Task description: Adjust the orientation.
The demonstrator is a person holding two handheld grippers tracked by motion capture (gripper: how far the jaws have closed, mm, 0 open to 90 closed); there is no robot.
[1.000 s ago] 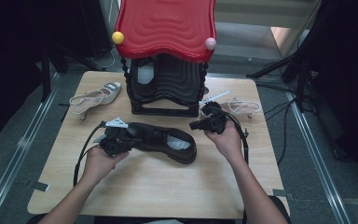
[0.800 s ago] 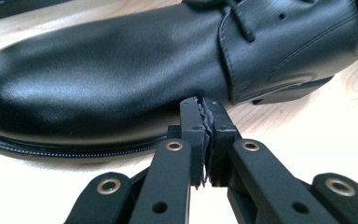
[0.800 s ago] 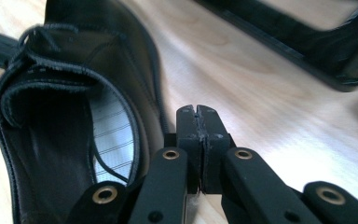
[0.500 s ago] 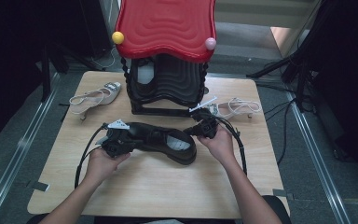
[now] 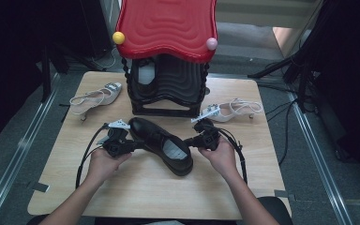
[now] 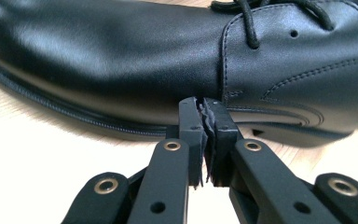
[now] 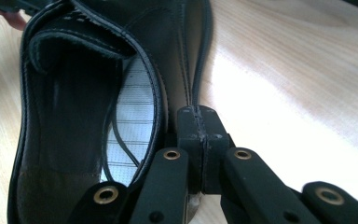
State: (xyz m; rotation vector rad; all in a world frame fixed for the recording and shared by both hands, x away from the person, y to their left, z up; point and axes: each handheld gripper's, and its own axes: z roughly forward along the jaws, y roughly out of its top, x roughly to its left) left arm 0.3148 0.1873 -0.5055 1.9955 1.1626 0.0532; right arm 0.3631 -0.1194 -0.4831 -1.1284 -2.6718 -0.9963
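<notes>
A black leather lace-up shoe (image 5: pixel 161 143) lies at the middle of the wooden table (image 5: pixel 243 183), toe towards the far left and heel near me. My left gripper (image 5: pixel 134 144) is shut, and its tips rest against the shoe's side just above the sole (image 6: pixel 144 60), below the laces. In the left gripper view the left gripper (image 6: pixel 204 105) has nothing between its pads. My right gripper (image 5: pixel 191 140) is also shut. In the right gripper view the right gripper (image 7: pixel 198 112) touches the outer wall of the shoe (image 7: pixel 74 93) beside its opening, with the white insole in sight.
A black shoe rack with a red wavy roof (image 5: pixel 168 84) stands at the back of the table, with a pale shoe inside. One white strappy sandal (image 5: pixel 96 96) lies at the far left, and another white sandal (image 5: pixel 232 110) lies to the right of the rack.
My right gripper has come down and to the left, from near the right sandal to the shoe's heel side. The left gripper and the shoe have stayed put.
</notes>
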